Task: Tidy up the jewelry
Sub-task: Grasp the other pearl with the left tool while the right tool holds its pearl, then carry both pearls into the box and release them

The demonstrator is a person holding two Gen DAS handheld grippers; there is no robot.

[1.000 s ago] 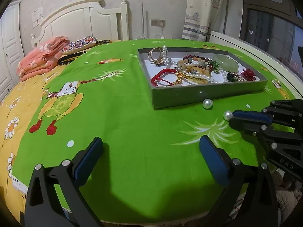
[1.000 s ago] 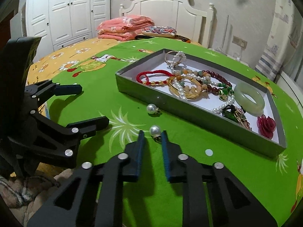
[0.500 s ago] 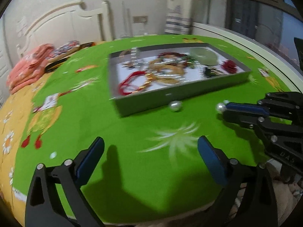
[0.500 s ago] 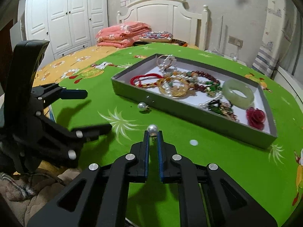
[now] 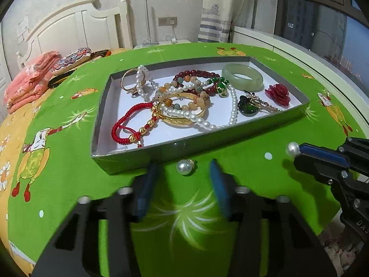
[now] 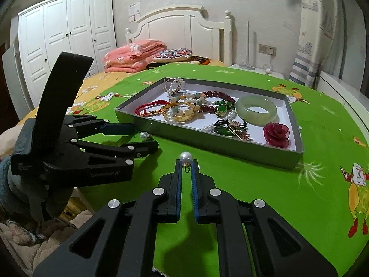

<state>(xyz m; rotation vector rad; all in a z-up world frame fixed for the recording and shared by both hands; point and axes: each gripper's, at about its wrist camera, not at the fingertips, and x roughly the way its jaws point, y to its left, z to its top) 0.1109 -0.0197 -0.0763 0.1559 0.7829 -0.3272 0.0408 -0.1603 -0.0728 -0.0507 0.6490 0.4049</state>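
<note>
A grey tray (image 5: 143, 155) (image 6: 221, 149) on the green bedspread holds bracelets, pearl strands, a jade bangle (image 5: 242, 76) (image 6: 256, 110) and a red flower (image 5: 277, 94). One pearl earring (image 5: 184, 166) (image 6: 144, 135) lies on the bedspread just in front of the tray. My left gripper (image 5: 184, 177) (image 6: 140, 133) is open around it, one finger on each side. My right gripper (image 6: 186, 165) (image 5: 297, 150) is shut on a second pearl earring (image 6: 185, 157) (image 5: 292, 149), held above the bedspread to the right.
Folded pink bedding (image 6: 133, 55) and an embroidered cushion (image 6: 173, 54) lie by the white headboard. A white wardrobe (image 6: 64, 34) stands at the left. The tray's front wall is just beyond the left gripper's fingertips. The bed edge is near me.
My left gripper has moved forward and right to the loose pearl earring and narrowed around it. My right gripper closed on the other pearl earring and lifted it.
</note>
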